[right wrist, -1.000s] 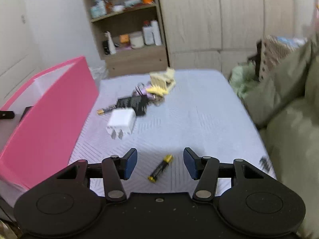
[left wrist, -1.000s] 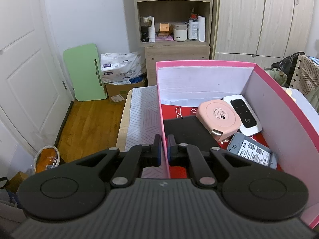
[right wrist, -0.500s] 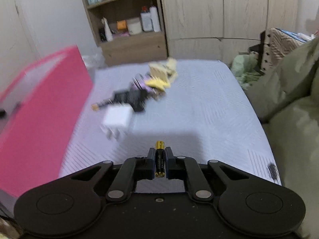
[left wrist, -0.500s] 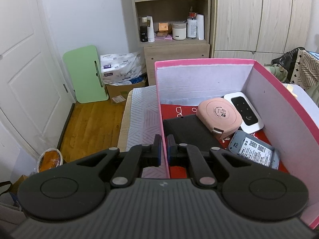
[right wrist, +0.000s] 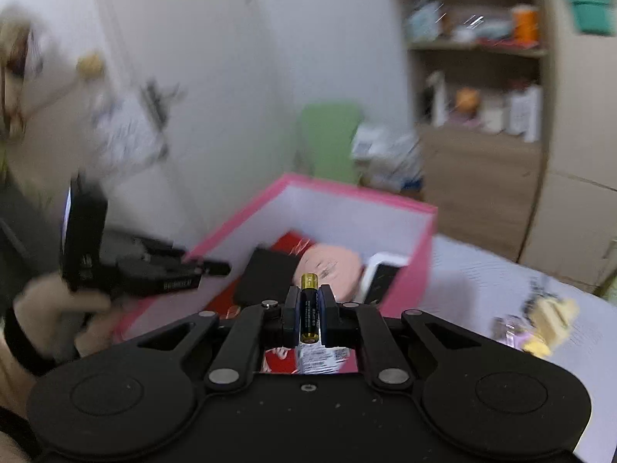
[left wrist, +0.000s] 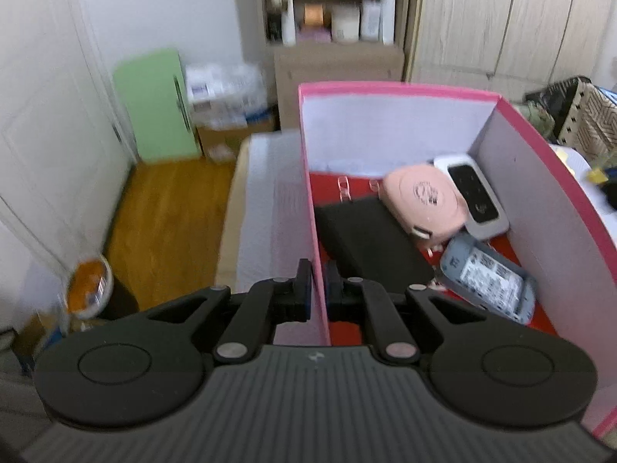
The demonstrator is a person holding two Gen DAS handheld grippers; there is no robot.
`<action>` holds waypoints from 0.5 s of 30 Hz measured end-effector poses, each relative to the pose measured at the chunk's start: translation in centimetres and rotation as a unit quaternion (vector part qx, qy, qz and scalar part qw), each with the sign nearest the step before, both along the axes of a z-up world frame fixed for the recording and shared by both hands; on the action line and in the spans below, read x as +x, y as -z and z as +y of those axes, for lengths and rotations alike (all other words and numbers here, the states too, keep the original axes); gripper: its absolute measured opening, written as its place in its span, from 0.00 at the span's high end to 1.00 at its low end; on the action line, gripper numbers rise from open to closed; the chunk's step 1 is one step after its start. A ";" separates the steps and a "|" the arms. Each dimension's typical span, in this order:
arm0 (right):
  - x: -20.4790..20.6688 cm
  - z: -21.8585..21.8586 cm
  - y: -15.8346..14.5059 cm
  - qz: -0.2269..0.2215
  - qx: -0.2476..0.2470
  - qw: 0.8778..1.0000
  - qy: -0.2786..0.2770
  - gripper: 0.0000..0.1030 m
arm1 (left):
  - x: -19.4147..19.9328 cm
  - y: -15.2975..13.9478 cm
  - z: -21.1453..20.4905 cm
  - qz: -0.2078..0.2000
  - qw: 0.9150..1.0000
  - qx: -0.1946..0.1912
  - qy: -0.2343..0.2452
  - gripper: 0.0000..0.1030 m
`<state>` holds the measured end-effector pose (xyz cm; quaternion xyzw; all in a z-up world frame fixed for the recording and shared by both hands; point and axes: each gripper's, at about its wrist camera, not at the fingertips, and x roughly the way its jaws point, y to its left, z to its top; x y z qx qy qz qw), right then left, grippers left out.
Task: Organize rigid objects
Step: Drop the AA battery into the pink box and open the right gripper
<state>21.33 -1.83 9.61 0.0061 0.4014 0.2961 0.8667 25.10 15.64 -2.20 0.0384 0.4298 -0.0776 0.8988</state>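
Note:
A pink box (left wrist: 393,90) stands open on the bed. Inside lie a round pink case (left wrist: 424,198), a white device with a black face (left wrist: 472,193), a flat black case (left wrist: 370,237) and a grey drive with a label (left wrist: 488,276). My left gripper (left wrist: 316,289) is shut on the box's left wall (left wrist: 310,208). My right gripper (right wrist: 309,310) is shut on a black and gold battery (right wrist: 309,308), held above the pink box (right wrist: 420,266). In the right wrist view the left gripper (right wrist: 216,268) and the hand (right wrist: 61,301) holding it show at the box's left side.
Loose small items (right wrist: 540,324) lie on the white bed cover (right wrist: 482,281) to the right of the box. Beyond the bed are a wooden shelf unit (left wrist: 335,42), wardrobe doors (left wrist: 501,19), a green board (left wrist: 158,106) against the wall and wooden floor (left wrist: 166,223).
My right gripper closed on the battery, lifted it off the bed and swung left over the pink box. My left gripper stayed clamped on the box wall, tilting down a little.

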 end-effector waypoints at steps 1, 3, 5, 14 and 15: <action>1.0 1.1 0.4 0.013 -0.019 1.000 -0.015 0.88 | 0.2 -0.3 0.0 0.015 1.000 0.001 0.006 0.93; 2.4 2.5 1.2 0.031 -0.043 0.998 -0.034 0.88 | 0.3 -0.8 0.0 0.036 0.999 0.007 0.018 0.93; 3.2 4.0 2.2 0.043 -0.073 0.995 -0.055 0.88 | 0.2 -1.4 0.0 0.056 0.998 0.015 0.034 0.92; 4.9 7.0 6.3 0.073 -0.171 0.978 -0.092 0.88 | -2.9 -2.3 -1.9 0.090 0.987 0.095 0.091 0.92; 5.0 7.1 6.4 0.073 -0.169 0.979 -0.093 0.88 | -3.2 -2.1 -1.9 0.092 0.987 0.096 0.092 0.92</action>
